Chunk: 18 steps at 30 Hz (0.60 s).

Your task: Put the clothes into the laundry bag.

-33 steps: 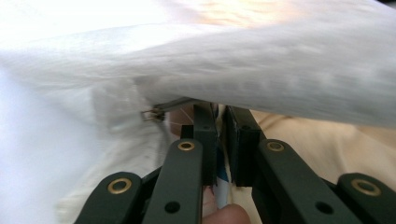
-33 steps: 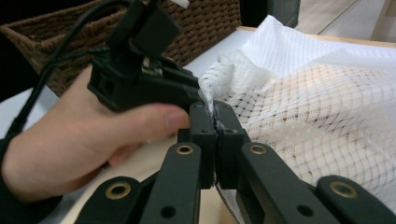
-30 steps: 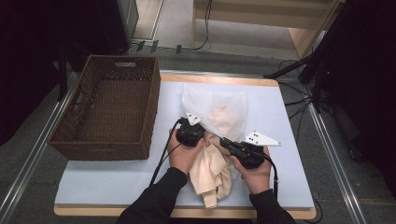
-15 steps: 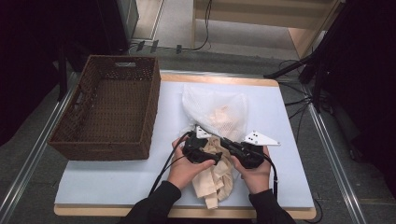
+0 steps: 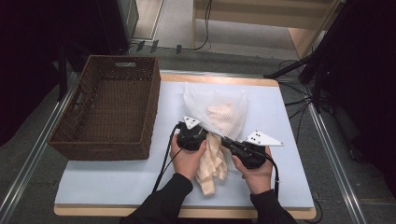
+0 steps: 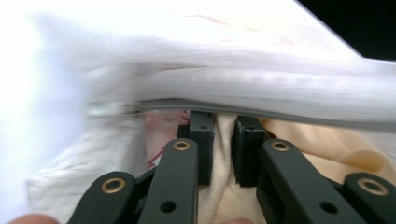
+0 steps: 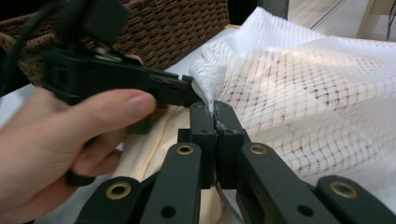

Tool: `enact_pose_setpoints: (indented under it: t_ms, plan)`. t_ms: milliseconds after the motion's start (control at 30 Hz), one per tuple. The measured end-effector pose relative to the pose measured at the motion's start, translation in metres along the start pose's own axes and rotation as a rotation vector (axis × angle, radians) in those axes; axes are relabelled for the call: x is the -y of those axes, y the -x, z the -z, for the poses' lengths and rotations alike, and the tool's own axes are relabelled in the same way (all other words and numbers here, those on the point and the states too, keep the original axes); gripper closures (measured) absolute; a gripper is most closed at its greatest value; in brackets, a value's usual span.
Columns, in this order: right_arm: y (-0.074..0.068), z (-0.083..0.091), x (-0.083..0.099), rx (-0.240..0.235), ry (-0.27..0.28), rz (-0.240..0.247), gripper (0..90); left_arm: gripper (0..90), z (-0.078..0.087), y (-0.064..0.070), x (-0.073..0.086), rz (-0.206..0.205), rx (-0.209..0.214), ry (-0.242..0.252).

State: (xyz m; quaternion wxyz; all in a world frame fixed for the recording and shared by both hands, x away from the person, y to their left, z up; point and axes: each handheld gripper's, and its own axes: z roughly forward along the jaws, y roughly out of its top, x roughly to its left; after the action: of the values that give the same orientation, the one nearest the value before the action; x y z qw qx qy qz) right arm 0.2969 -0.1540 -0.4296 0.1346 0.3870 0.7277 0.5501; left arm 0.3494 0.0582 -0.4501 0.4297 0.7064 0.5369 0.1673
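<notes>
At the centre of the high view a cream cloth [image 5: 212,161] is being pulled out of a white mesh bag [image 5: 219,109]. The left gripper [image 6: 223,147] pinches the cloth; the right gripper [image 7: 215,135] is closed on the bag's edge. Next, probably pull them apart. A wicker basket [image 5: 109,109] stands at left on the desk [image 5: 102,184], clear of both.

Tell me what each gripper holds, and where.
Right gripper pinches the mesh bag by its bunched edge. Left gripper straddles the cream cloth; grip cannot be told.
</notes>
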Motion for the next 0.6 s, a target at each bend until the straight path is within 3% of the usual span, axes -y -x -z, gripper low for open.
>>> enact_pose_setpoints:
  t_ms: [67, 100, 167, 233, 400, 433, 500, 600]
  plan:
    - [0.002, 0.001, 0.0, 0.001, 0.002, -0.002, 89.0, 72.6, -0.011, -0.003, 0.003, -0.009, 0.092, -0.078]
    - [0.003, 0.001, 0.001, 0.006, 0.001, -0.011, 89.0, 66.6, -0.011, -0.001, 0.004, -0.043, 0.102, -0.087]
    - [0.006, 0.001, 0.002, 0.009, -0.003, -0.013, 89.0, 53.3, -0.003, 0.002, 0.004, -0.081, 0.115, -0.065]
    - [0.008, 0.0, 0.003, 0.011, -0.006, -0.018, 89.0, 44.3, 0.007, 0.003, 0.002, -0.082, 0.158, -0.052]
    - [0.009, 0.0, 0.002, 0.011, -0.002, -0.024, 89.0, 34.9, 0.025, 0.015, 0.002, -0.131, 0.207, -0.055]
    - [0.009, 0.0, 0.002, 0.012, -0.004, -0.025, 88.9, 32.2, 0.025, 0.021, 0.005, -0.147, 0.21, -0.068]
    - [0.009, -0.001, 0.003, 0.012, -0.009, -0.025, 89.0, 27.2, 0.02, 0.035, 0.014, -0.226, 0.194, -0.113]
    - [0.007, -0.003, 0.004, 0.01, -0.014, -0.023, 88.9, 22.8, 0.0, 0.044, 0.027, -0.303, 0.091, -0.225]
